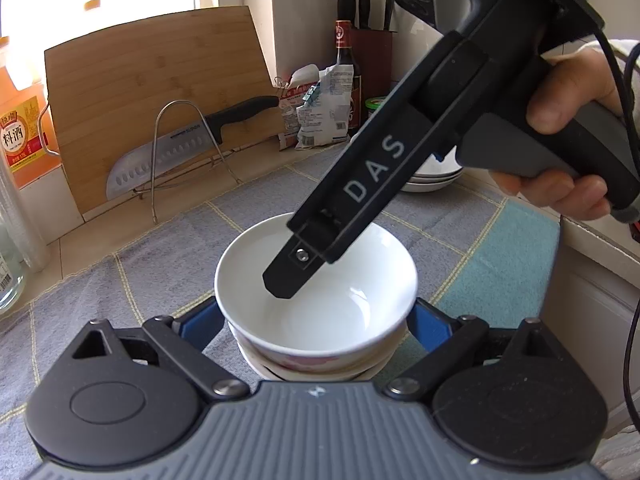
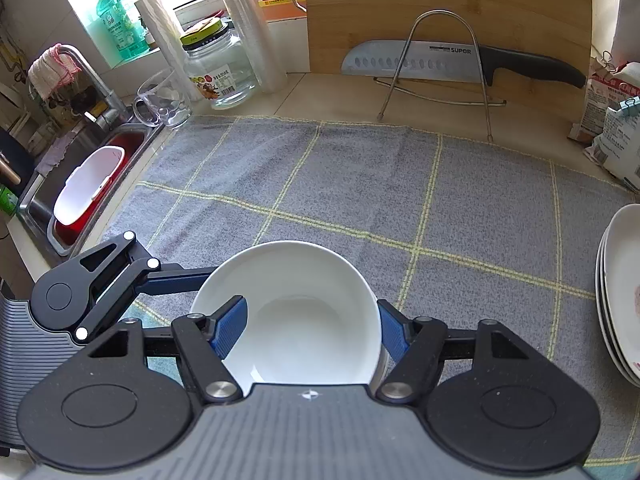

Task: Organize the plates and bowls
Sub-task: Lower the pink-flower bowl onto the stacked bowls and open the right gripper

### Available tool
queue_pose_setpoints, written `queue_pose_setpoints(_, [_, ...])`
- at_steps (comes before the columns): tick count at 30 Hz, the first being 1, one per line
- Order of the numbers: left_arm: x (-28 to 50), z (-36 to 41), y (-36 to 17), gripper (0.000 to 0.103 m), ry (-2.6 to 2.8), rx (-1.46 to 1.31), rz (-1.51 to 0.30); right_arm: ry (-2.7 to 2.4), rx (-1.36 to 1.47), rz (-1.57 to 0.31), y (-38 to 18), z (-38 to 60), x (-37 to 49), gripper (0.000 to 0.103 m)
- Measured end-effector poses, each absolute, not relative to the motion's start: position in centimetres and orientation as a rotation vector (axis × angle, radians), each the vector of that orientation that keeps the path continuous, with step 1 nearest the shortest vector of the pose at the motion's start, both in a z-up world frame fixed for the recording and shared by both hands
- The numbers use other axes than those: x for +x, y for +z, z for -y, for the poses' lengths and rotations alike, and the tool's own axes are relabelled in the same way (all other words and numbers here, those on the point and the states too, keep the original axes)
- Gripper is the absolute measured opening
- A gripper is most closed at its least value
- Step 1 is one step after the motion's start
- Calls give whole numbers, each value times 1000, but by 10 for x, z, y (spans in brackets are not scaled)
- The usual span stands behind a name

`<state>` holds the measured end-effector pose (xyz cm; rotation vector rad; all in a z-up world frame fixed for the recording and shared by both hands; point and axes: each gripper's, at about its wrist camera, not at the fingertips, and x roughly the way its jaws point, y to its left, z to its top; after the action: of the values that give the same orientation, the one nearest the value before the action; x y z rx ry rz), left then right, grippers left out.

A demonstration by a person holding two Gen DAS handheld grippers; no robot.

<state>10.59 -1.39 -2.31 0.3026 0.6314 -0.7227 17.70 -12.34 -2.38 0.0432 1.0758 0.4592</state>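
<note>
Nearest the left wrist camera, the left gripper [image 1: 316,316] stood spread wide, its blue pads [image 1: 204,320] flanking a small stack of bowls; whether the pads pressed on the stack or only lay beside it could not be told. The top bowl [image 1: 360,268], plain white and empty, sat nested upright on the lower bowls [image 1: 312,368], which showed a red pattern on the outer wall. The right gripper [image 2: 312,332], held in the person's right hand [image 1: 568,92], pointed steeply down into the top bowl; its jaws were drawn in as far as they went, one pad inside the bowl and the other against the outside of its right wall, so that the bowl was gripped. The stack rested at the near edge of a grey checked cloth [image 2: 320,184] spread over the counter; to the right, well apart from the bowls, lay a stack of white plates [image 2: 620,280], partly cut off by the frame. Beyond the cloth, a wire rack [image 2: 442,11] carried a large knife [image 2: 420,62] in front of a bamboo cutting board [image 2: 360,0]; to the left stood a glass jar [image 2: 216,72] and, further left, the sink [image 2: 36,196].
</note>
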Motion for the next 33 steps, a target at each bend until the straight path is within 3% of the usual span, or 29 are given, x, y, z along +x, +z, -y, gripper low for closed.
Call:
queue_pose_setpoints(11, [107,15,-27,97,-725,300,-650,466,46,-1074,-26,124,177,78])
queue_pose_setpoints(15, [106,14,-27,100,-728,301,-641,464,45,-1059,-24,124,176,93])
queue_pose_setpoints(33, [94,1,-23,100,-741,258,-685,487,10,-991,-15,128,158,103])
